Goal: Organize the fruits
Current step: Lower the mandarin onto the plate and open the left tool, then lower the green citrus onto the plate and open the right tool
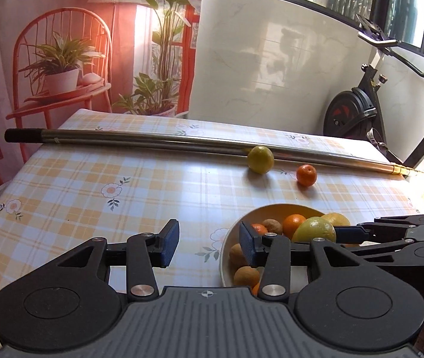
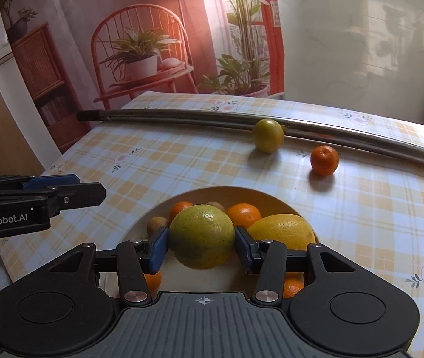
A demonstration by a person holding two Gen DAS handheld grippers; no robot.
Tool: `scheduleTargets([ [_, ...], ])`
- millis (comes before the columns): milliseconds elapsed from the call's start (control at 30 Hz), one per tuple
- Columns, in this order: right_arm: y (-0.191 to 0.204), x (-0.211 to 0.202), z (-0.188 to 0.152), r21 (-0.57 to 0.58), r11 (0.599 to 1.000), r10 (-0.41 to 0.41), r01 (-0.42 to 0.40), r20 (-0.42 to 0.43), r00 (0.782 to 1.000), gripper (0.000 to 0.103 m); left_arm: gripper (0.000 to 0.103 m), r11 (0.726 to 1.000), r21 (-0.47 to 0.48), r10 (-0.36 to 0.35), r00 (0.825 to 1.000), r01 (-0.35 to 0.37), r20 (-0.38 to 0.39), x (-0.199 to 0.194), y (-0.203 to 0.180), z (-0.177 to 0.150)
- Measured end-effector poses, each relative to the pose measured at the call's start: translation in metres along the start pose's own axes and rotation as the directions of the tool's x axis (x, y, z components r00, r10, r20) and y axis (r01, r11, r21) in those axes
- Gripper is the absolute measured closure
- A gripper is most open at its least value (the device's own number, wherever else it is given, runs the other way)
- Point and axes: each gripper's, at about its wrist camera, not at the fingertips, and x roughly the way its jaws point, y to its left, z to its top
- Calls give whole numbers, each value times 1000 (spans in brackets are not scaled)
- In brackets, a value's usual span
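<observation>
My right gripper (image 2: 202,246) is shut on a large yellow-green citrus fruit (image 2: 201,235), held over a cream bowl (image 2: 230,192) that holds several oranges, small brown fruits and a big yellow lemon (image 2: 283,229). The same held fruit (image 1: 315,229) and the right gripper (image 1: 346,234) show at the right of the left wrist view, above the bowl (image 1: 271,208). My left gripper (image 1: 209,243) is open and empty, at the bowl's left rim. Farther back on the table lie a loose yellow-green fruit (image 2: 268,135) (image 1: 260,159) and a small orange (image 2: 324,160) (image 1: 306,175).
A long metal pole (image 1: 182,143) (image 2: 212,117) lies across the far side of the checked tablecloth (image 1: 92,185), touching the loose yellow-green fruit. Beyond the table hang a printed backdrop and a white wall; an exercise bike (image 1: 361,110) stands at the right.
</observation>
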Motion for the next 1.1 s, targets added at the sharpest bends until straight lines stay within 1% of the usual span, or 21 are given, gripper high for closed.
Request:
scheduleTargets([
  [33, 4, 5, 1, -14, 1000, 4, -4, -17, 1000, 59, 50, 1000, -15, 24, 1000, -23, 12, -1, 3, 1],
  [100, 9, 13, 2, -29, 999, 14, -15, -43, 999, 59, 50, 997, -49, 58, 998, -56, 25, -1, 10, 5],
  [167, 11, 18, 2, -38, 999, 15, -17, -62, 998, 59, 50, 995, -78, 70, 997, -68, 24, 0, 15, 6],
  [267, 12, 23, 4, -47, 999, 11, -15, -82, 997, 59, 50, 992, -97, 85, 996, -83, 21, 0, 18, 7],
  [433, 12, 33, 5, -29, 999, 26, -29, -117, 993, 59, 44, 992, -110, 67, 997, -63, 25, -3, 21, 4],
  [700, 13, 34, 4, -37, 998, 43, -48, -125, 991, 58, 43, 991, -124, 55, 998, -53, 16, -2, 22, 2],
  [867, 14, 27, 7, -48, 997, 60, -64, -83, 995, 58, 43, 992, -119, 45, 999, -43, 14, -2, 21, 2],
  [967, 15, 21, 8, -54, 997, 49, -52, -55, 997, 58, 43, 992, -120, 47, 999, -45, 16, -3, 21, 2],
  [1100, 9, 4, 8, -31, 999, 22, -21, 33, 999, 58, 43, 992, -117, 46, 999, -44, 21, -3, 20, 2],
])
